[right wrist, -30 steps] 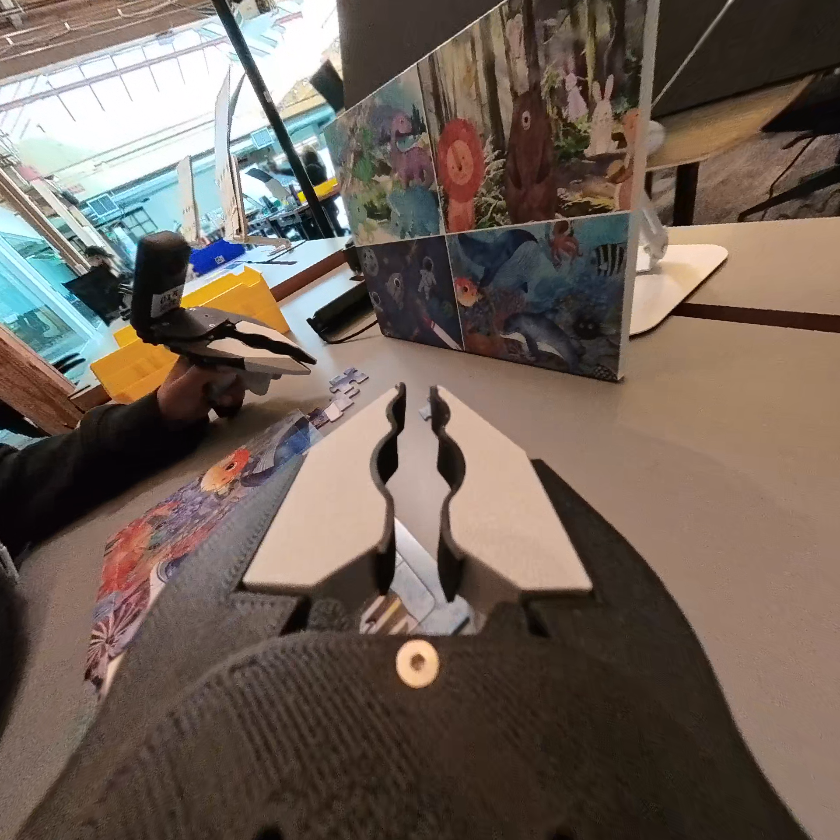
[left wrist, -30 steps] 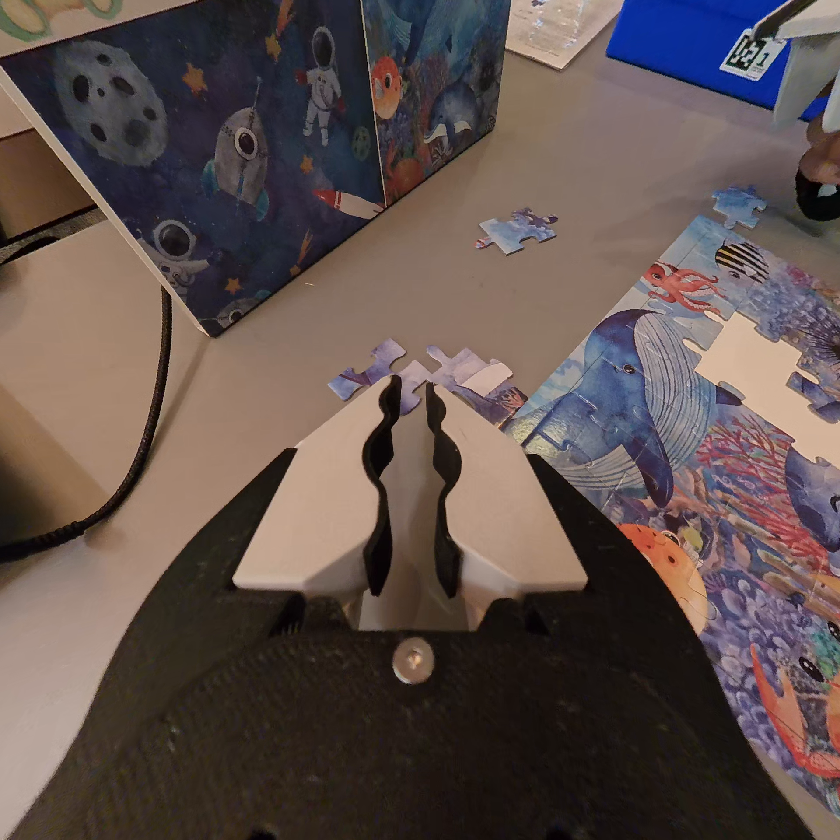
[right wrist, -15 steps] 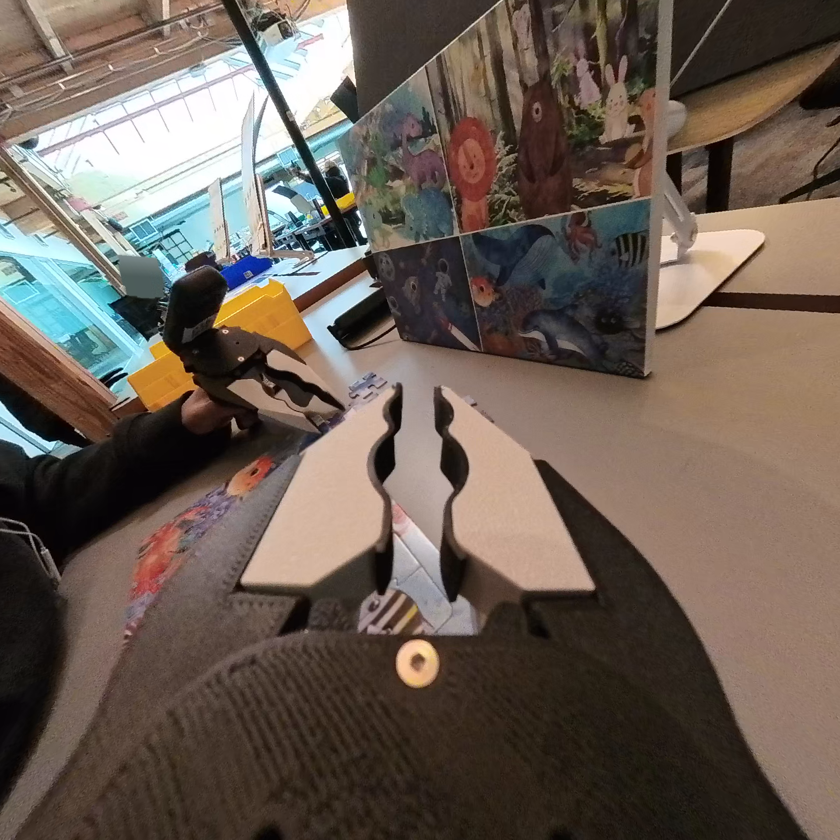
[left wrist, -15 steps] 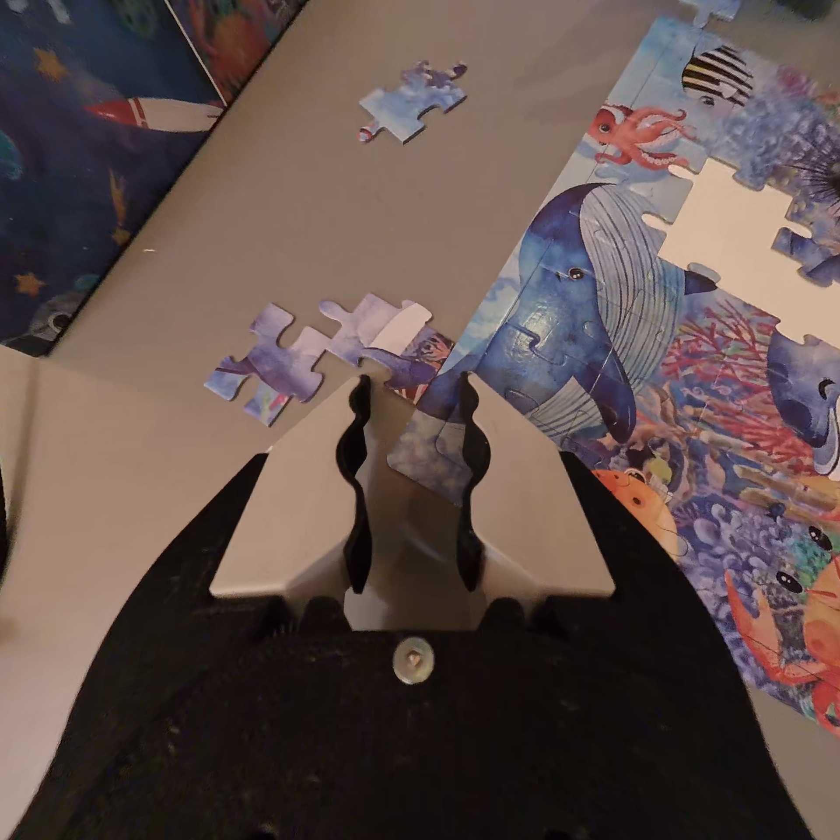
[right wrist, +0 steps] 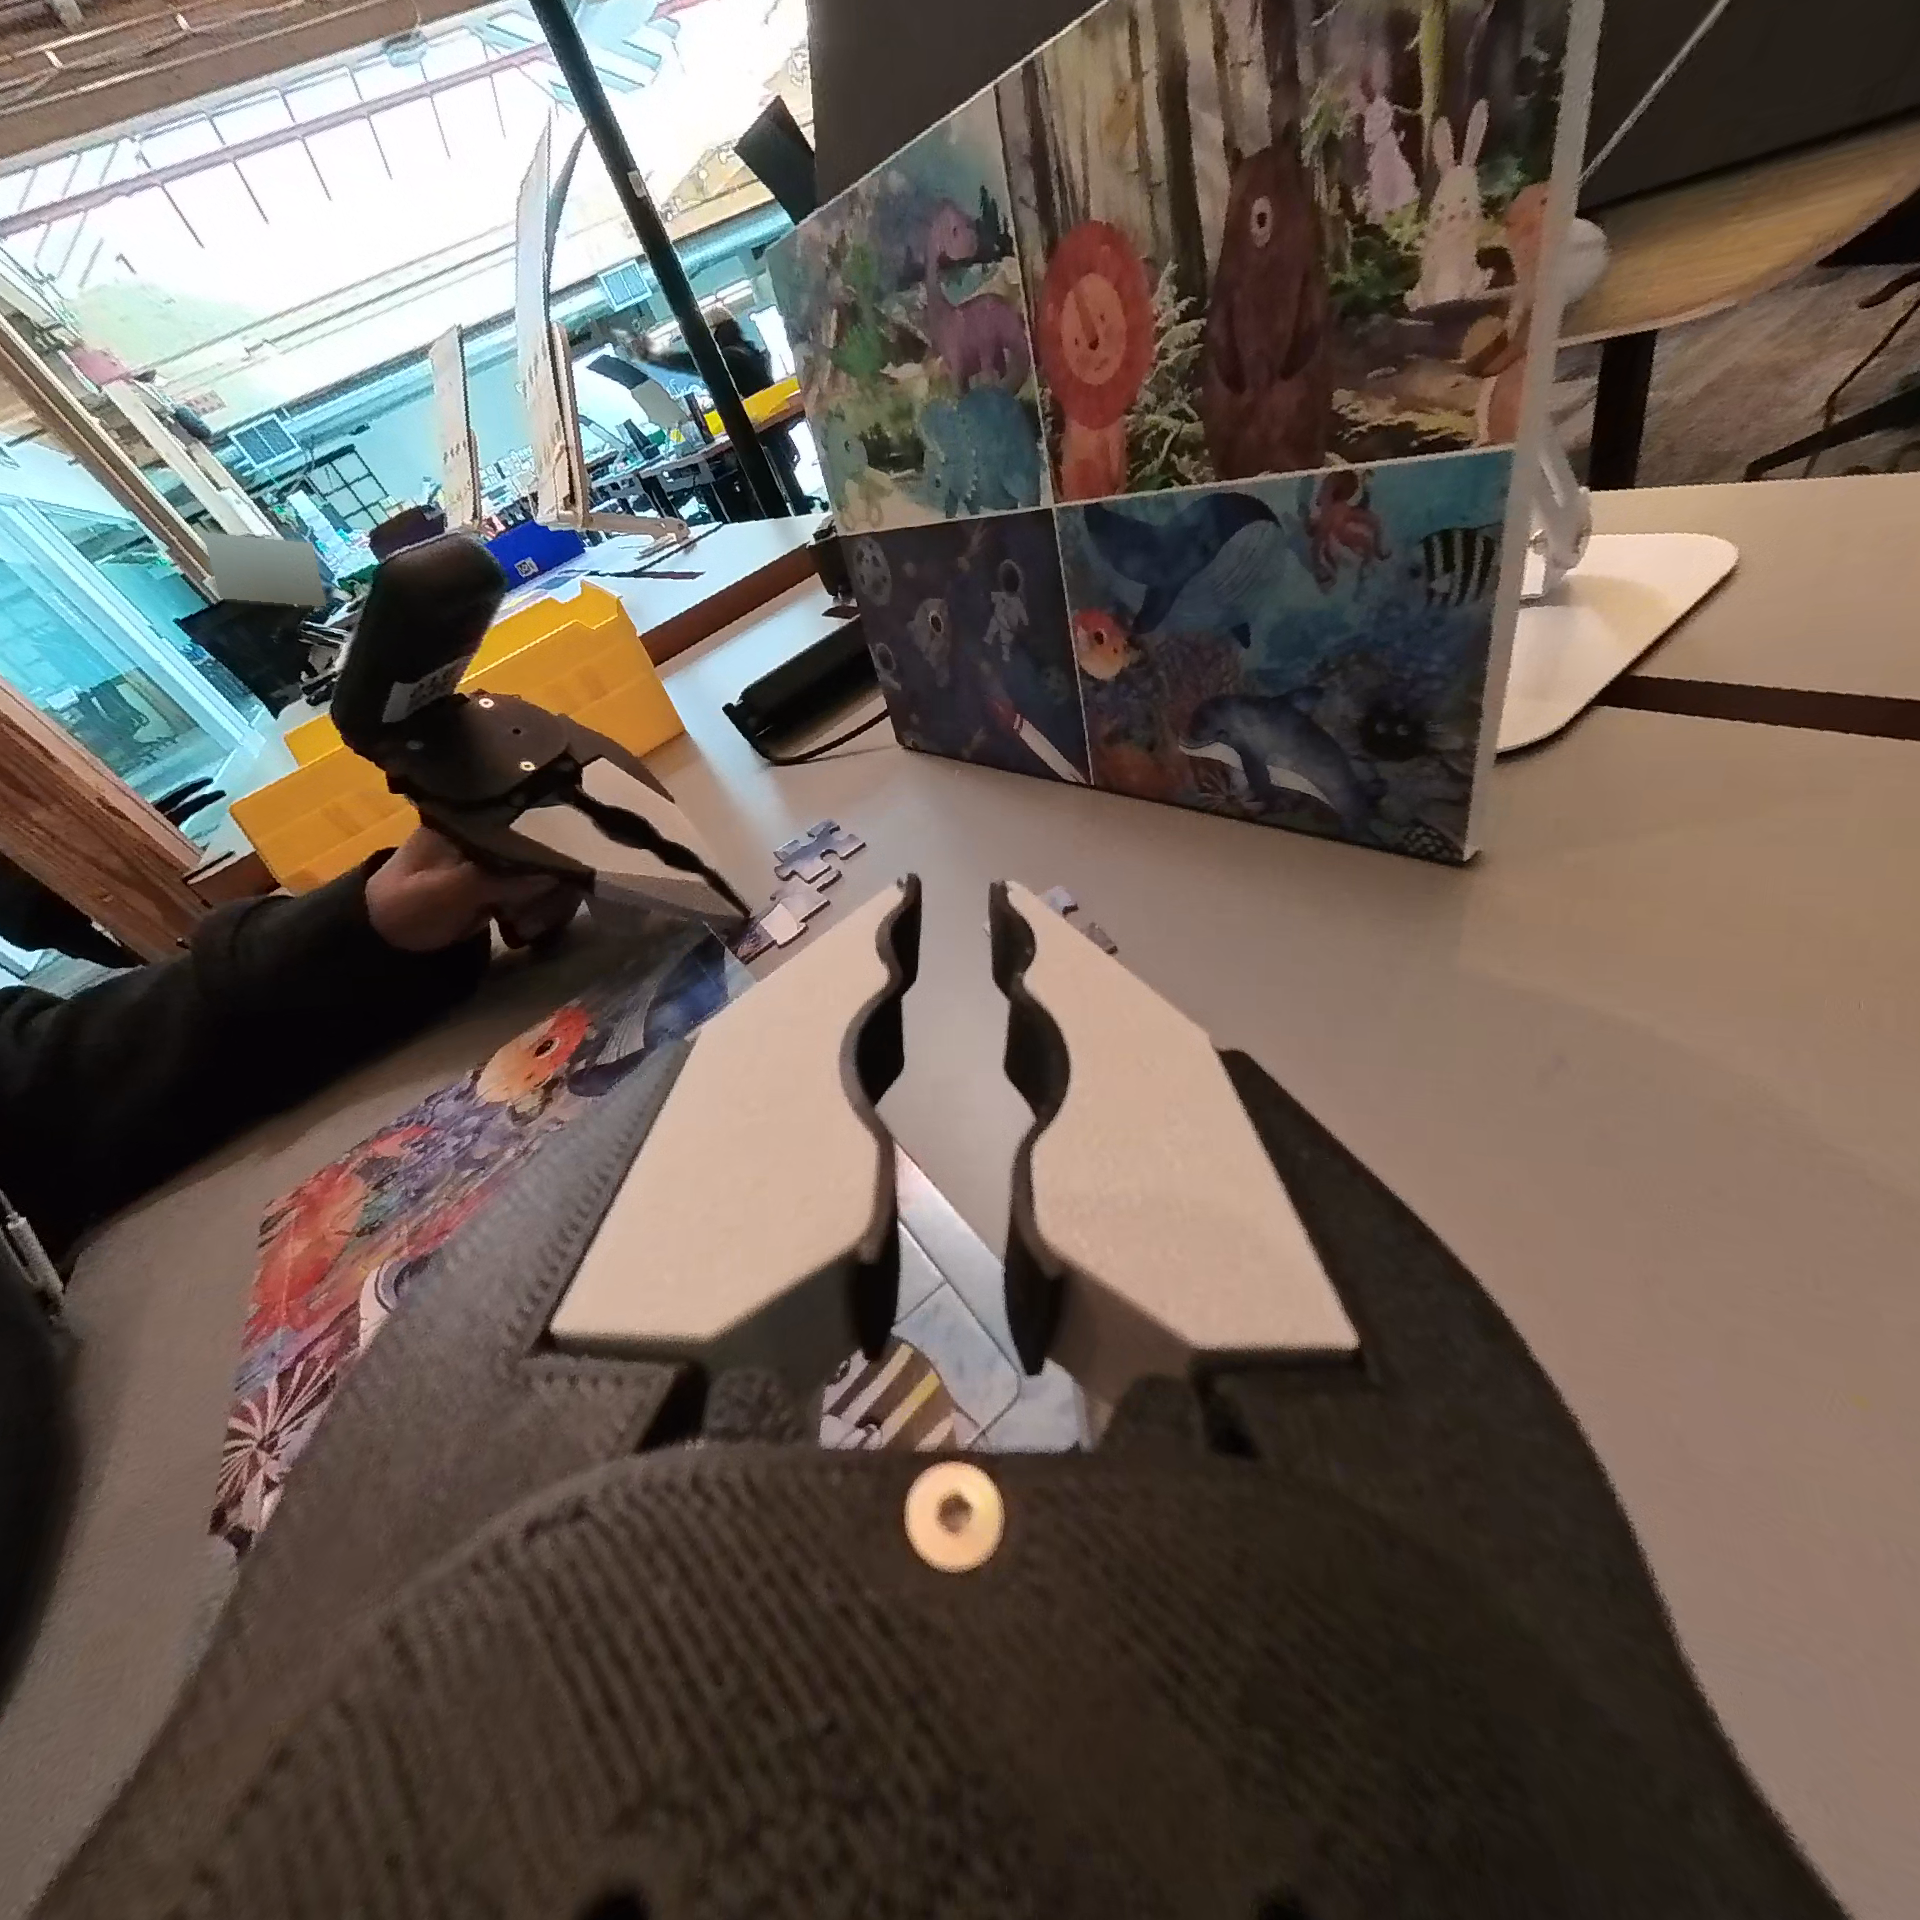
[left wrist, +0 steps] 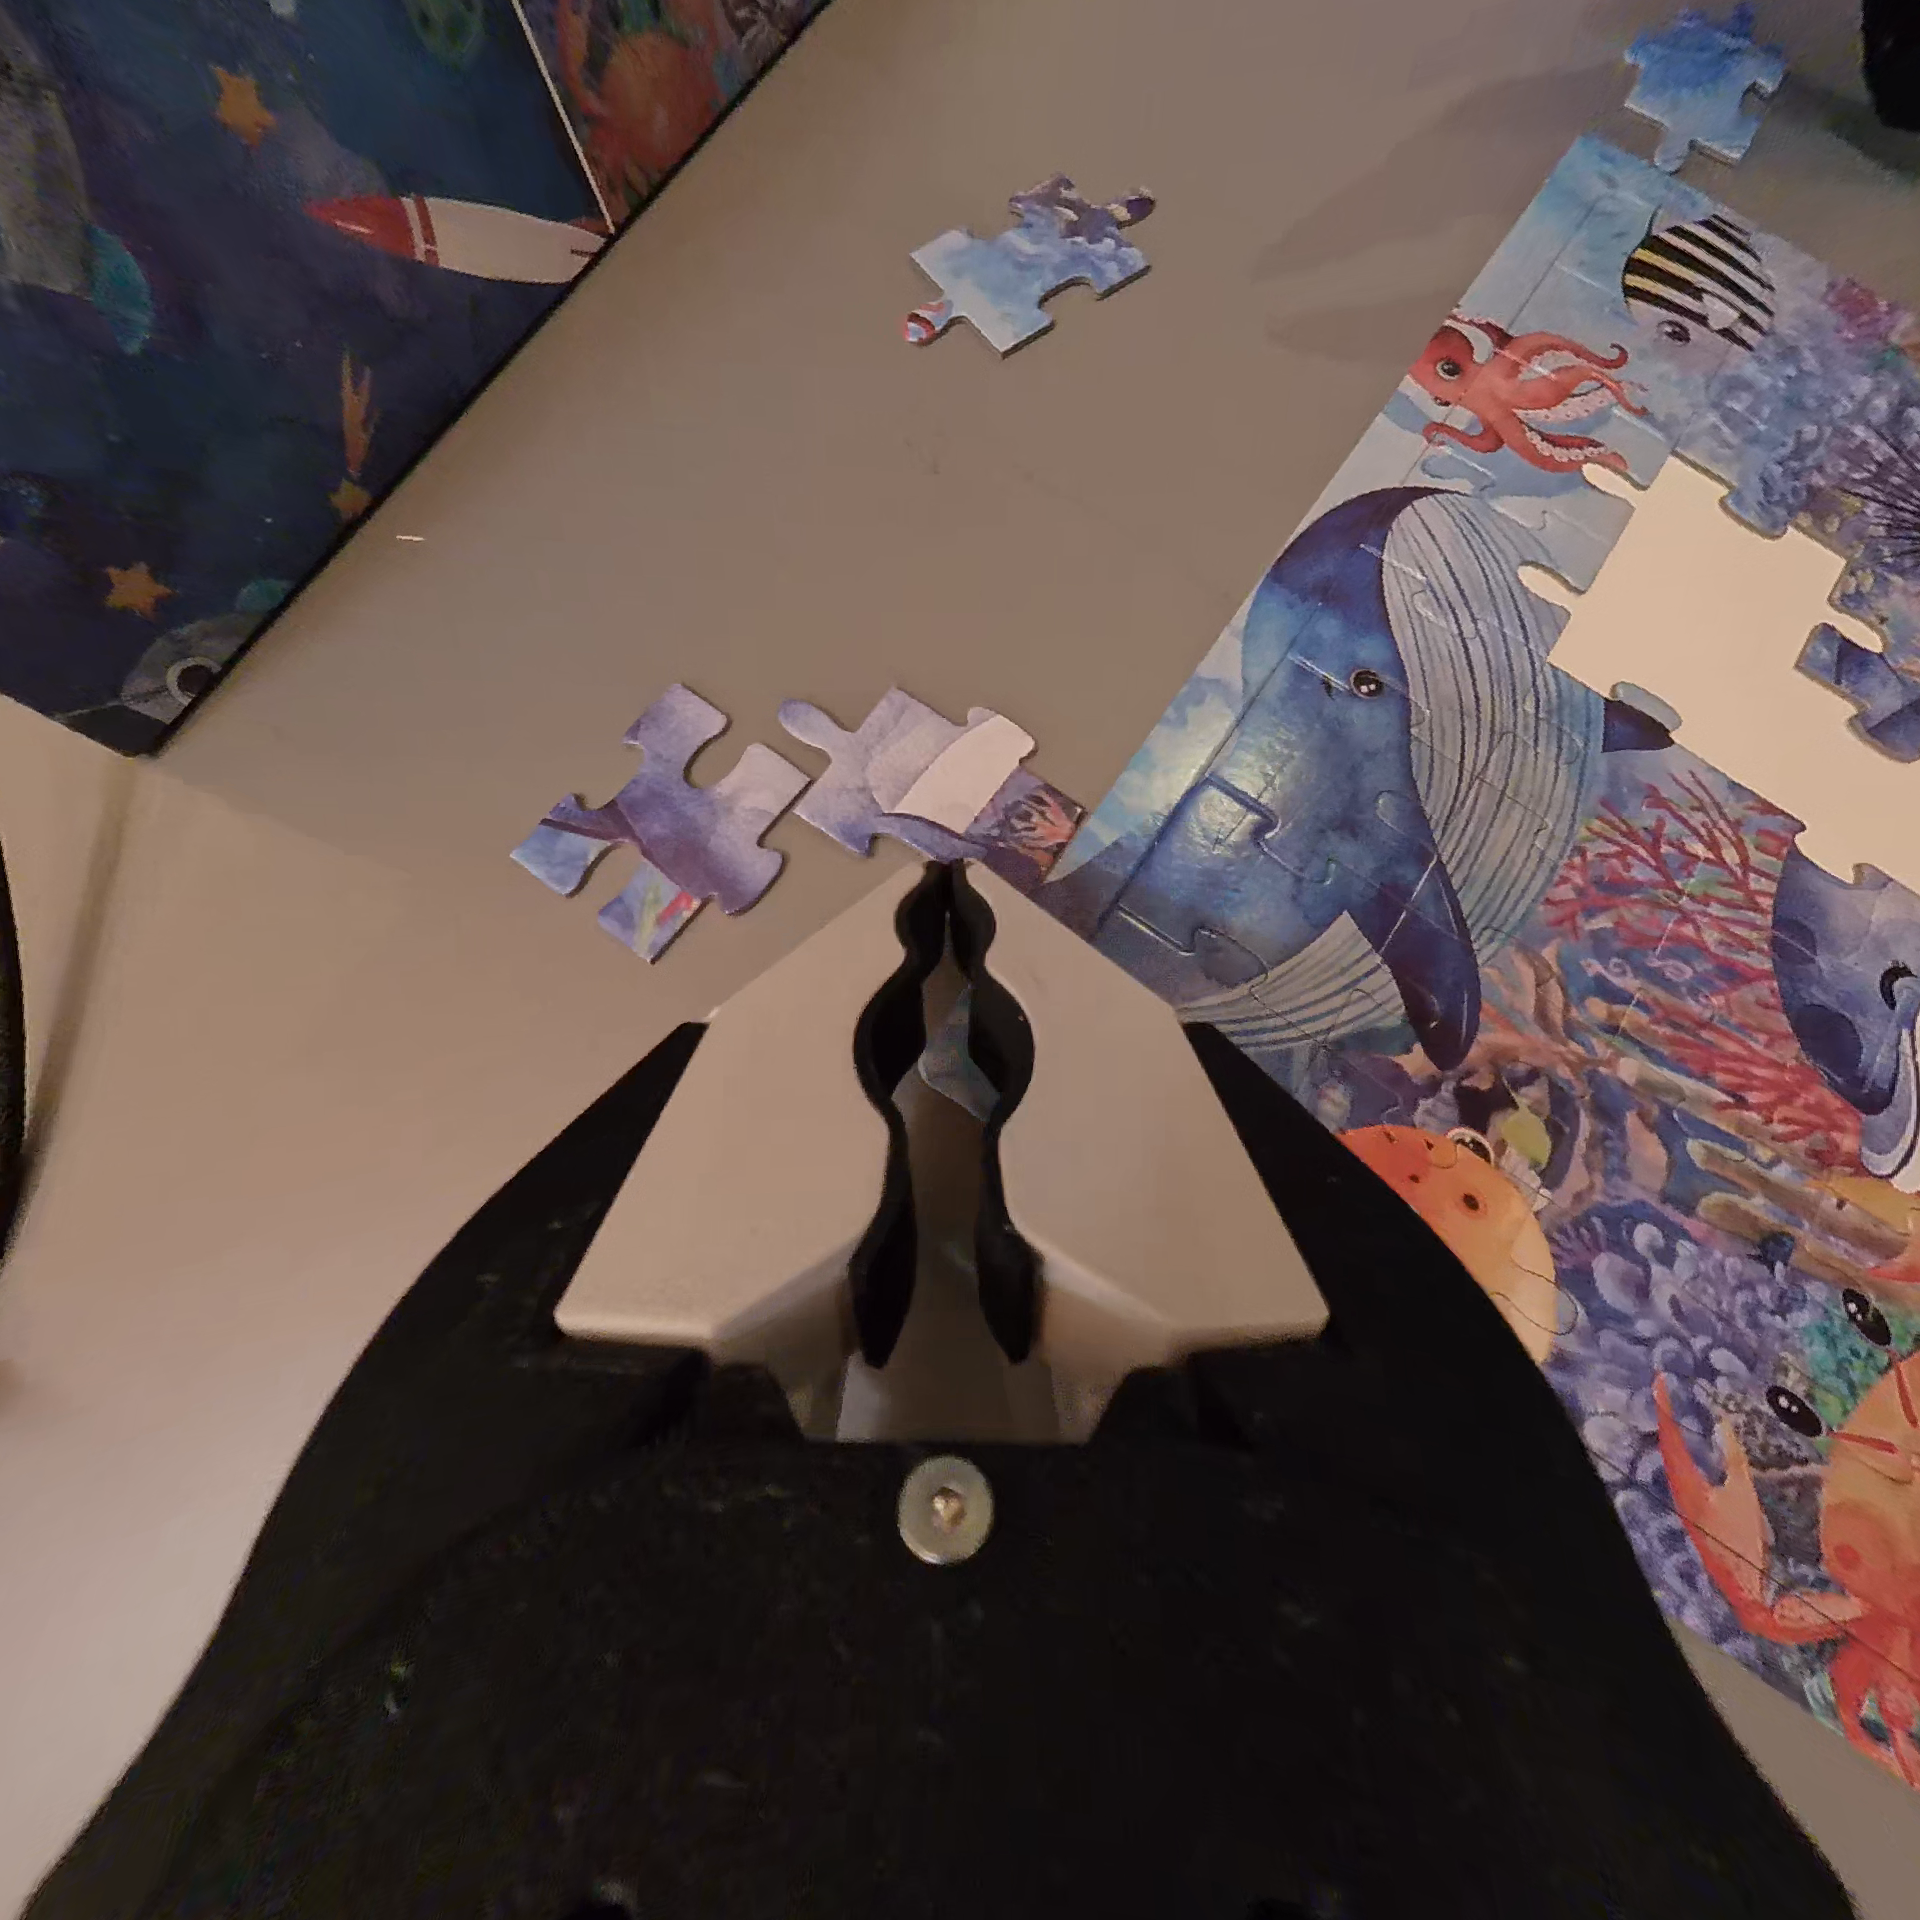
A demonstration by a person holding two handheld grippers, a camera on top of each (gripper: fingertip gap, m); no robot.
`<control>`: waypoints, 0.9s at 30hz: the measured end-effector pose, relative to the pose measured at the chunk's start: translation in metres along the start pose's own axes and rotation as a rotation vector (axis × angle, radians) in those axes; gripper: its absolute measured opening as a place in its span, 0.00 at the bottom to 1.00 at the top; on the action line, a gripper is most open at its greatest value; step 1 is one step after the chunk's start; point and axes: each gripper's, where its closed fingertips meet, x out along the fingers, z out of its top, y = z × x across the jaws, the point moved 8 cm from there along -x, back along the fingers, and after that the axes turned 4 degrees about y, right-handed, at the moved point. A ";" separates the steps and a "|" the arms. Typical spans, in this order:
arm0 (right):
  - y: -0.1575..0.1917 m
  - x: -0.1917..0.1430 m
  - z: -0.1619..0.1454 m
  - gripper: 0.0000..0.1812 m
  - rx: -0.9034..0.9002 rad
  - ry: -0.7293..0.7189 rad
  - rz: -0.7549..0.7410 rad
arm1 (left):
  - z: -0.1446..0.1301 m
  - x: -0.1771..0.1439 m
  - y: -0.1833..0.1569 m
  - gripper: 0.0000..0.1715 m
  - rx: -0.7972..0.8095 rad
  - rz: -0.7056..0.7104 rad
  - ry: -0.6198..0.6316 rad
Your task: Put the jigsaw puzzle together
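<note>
The half-built sea jigsaw lies on the grey table, with a white hole in its middle. Off its near-left corner lie a purple loose piece and two overlapping loose pieces. My left gripper is shut, with its tips together at the edge of the overlapping pieces, down at table level; the right wrist view shows it too. My right gripper hovers over the jigsaw's far edge, its fingers narrowly apart with nothing between them.
A light blue loose piece and a blue one lie farther off. A picture box stands behind the pieces. A yellow bin, a black cable and a white stand base are beyond. To reach the purple loose piece in a straight line is about 5 centimetres for my left fingers, about 25 centimetres for my right. It turns up in the right wrist view as well. My right tips are about 20 centimetres from the half-built sea jigsaw, my left tips only 9 centimetres.
My left gripper tipped down towards the pieces at the jigsaw's corner, opened wide, then shut with its tips at the overlapping pieces. My right gripper barely moved and stayed narrowly open.
</note>
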 end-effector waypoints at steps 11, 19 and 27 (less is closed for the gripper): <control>0.002 0.000 0.001 0.06 0.000 -0.004 0.009 | -0.003 -0.010 0.033 0.35 -0.198 0.193 -0.056; 0.004 0.004 -0.001 0.07 0.004 0.005 0.020 | -0.002 -0.001 0.032 0.35 -0.151 0.255 0.016; 0.002 0.005 -0.003 0.06 0.022 -0.003 0.017 | 0.002 0.001 0.033 0.21 -0.127 0.256 0.015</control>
